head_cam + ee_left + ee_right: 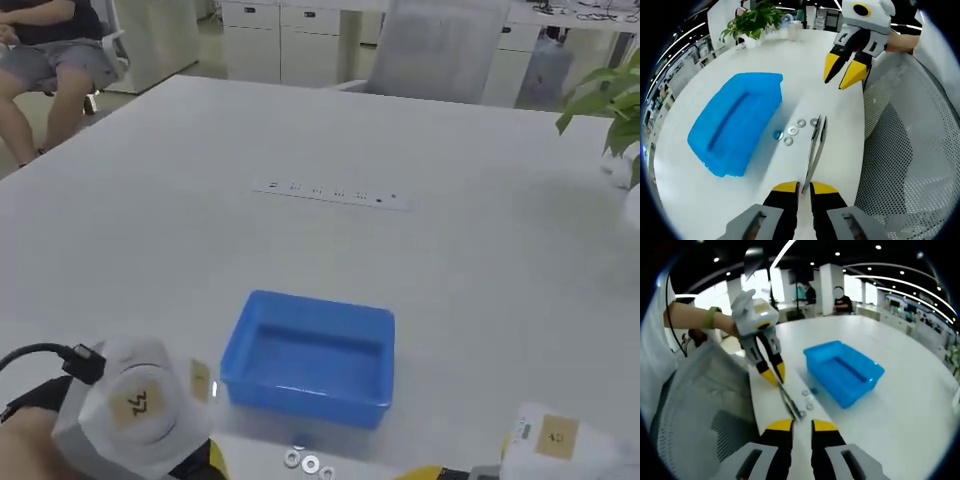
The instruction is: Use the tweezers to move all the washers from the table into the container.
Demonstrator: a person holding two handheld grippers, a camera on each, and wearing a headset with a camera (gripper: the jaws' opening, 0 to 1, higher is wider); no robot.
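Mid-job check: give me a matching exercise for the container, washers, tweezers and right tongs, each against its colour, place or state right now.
Things:
1. container
2. washers
3. tweezers
4. right tongs

Descriptions:
A. open, gripping nothing
B. blue, nothing visible inside
C. one end gripped by the left tongs, tips by the washers
D. loose on the table, beside the container

Pairs: 1-B; 2-D; 3-C; 4-A

Washers (308,463) lie on the worktop (450,250) just before the container (308,355), with the tweezers (815,145) beside them, away from it. Behind it lies a power strip (330,193), and a plant (610,95) stands far right.
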